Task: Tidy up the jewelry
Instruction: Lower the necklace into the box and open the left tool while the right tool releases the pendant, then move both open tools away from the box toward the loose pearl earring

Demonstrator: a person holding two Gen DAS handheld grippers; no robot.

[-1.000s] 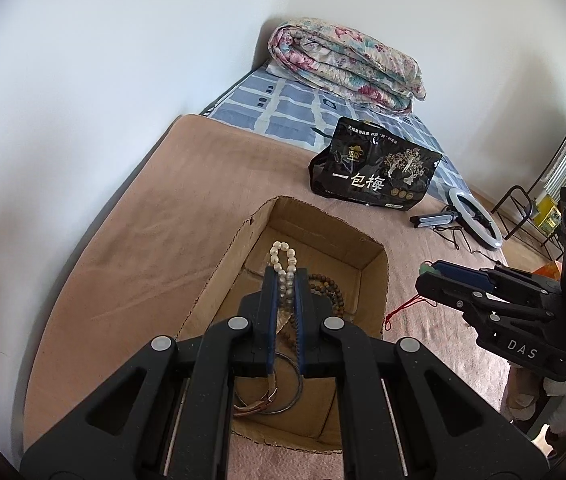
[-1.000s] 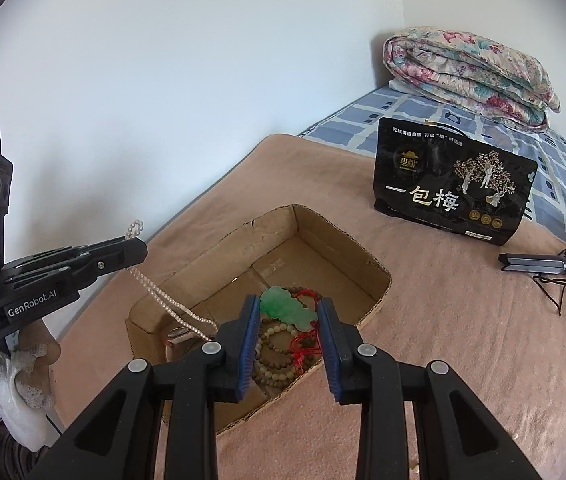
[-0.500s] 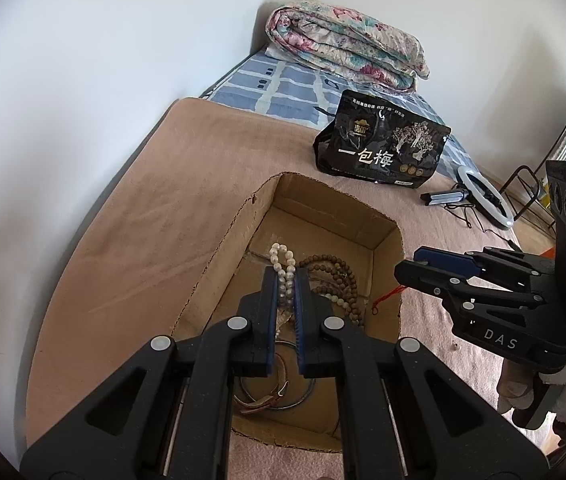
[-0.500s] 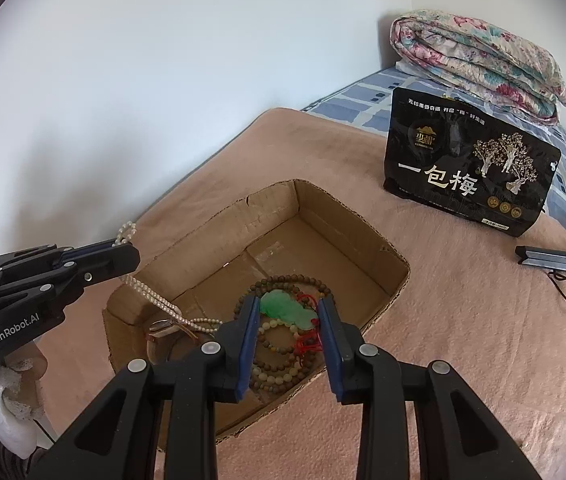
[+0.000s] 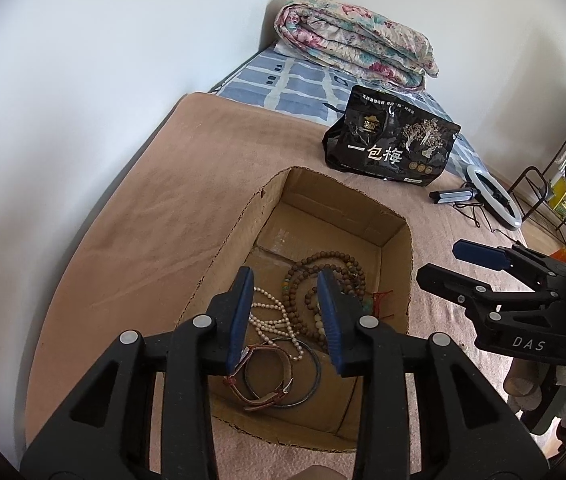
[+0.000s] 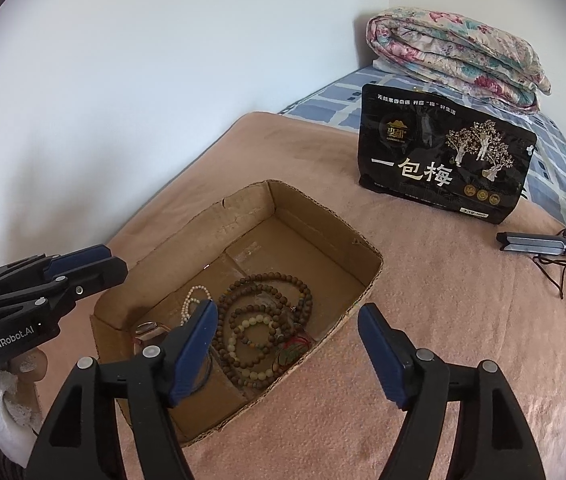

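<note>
Jewelry (image 5: 315, 304) lies in the box (image 5: 223, 248), lower centre, under both our claws; left claw (image 5: 285, 316) and right claw (image 6: 287, 356) are opening, empty.

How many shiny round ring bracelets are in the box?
1 that I can see: a dark metal bangle lying at the near end of the cardboard box, beside the brown strap watch. More might be hidden under the beads.
</note>
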